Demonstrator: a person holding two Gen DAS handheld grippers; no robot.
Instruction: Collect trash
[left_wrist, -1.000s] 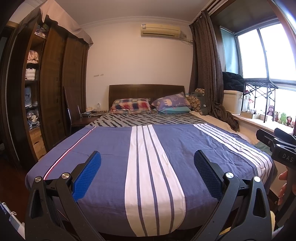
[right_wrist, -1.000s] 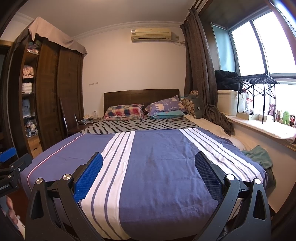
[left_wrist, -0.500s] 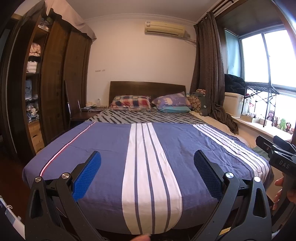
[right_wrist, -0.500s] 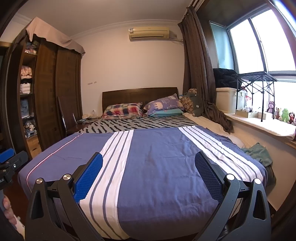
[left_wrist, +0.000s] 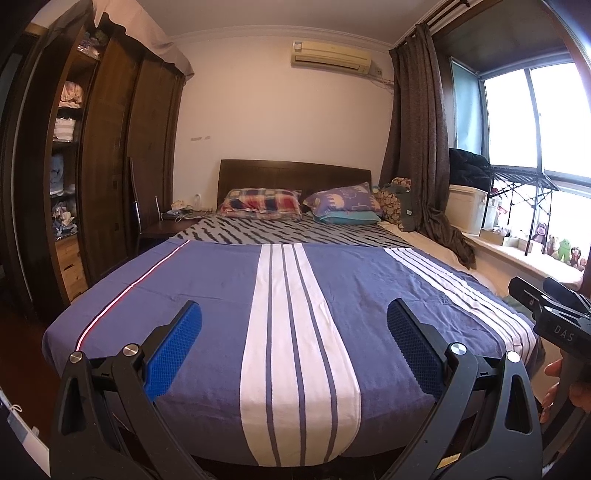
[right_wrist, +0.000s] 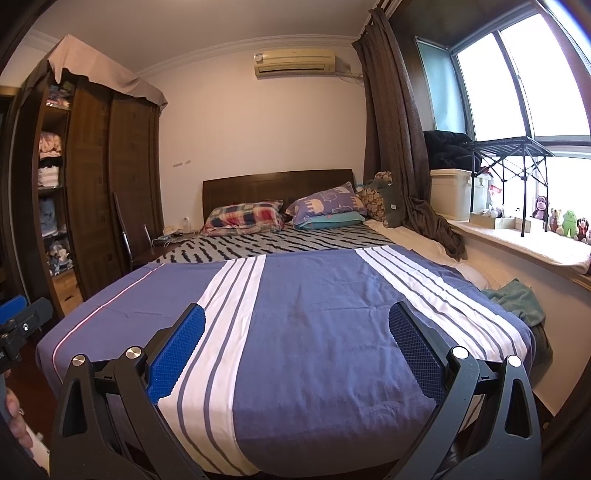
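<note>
Both the left gripper (left_wrist: 291, 339) and right gripper (right_wrist: 295, 341), wide open and empty, have risen slightly over the bed (left_wrist: 221, 291) ahead, no trash visible yet.

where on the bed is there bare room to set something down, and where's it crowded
The blue striped blanket is bare from the foot edge up to the zebra-print sheet, between both grippers' open jaws and beyond. Crowded spots: the pillows by the headboard, the green cloth bunched at the window-side edge, and the windowsill with toys and boxes.
</note>
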